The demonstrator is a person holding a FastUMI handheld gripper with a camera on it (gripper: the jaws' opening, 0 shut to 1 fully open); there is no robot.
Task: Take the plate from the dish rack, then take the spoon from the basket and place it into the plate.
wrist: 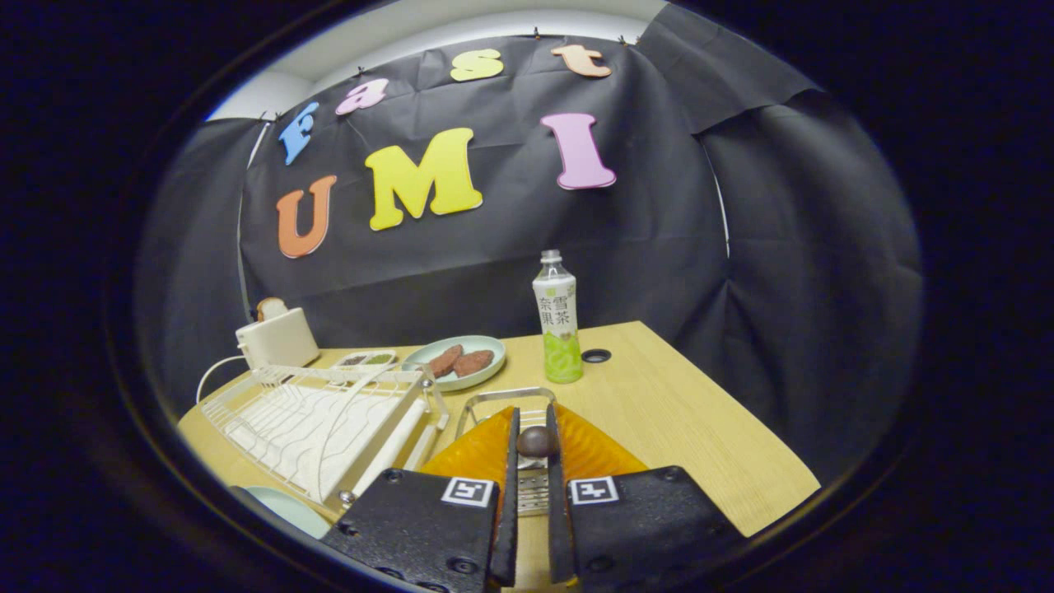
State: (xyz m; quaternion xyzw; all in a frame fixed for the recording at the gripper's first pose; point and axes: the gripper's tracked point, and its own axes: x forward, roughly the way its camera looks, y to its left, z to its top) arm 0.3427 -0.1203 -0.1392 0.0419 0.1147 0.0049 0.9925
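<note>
Between our fingers, in the gripper view, sits the spoon (pixel 537 442): the gripper (pixel 532 445) is clenched on its dark rounded end, above the wire basket (pixel 504 397). We judge the spoon-lifting step is in hand. The dish rack (pixel 317 420) stands just left of the fingers, and a pale plate (pixel 288 506) lies below its near corner. Next we must carry the spoon left and lower it into that plate without clipping the rack.

A dark, rounded spoon (pixel 536 442) end is seen pinched between the gripper (pixel 533 449) fingertips, above the wire basket (pixel 504 399). A pale plate (pixel 284 506) is glimpsed beside the white dish rack (pixel 317 420).
</note>
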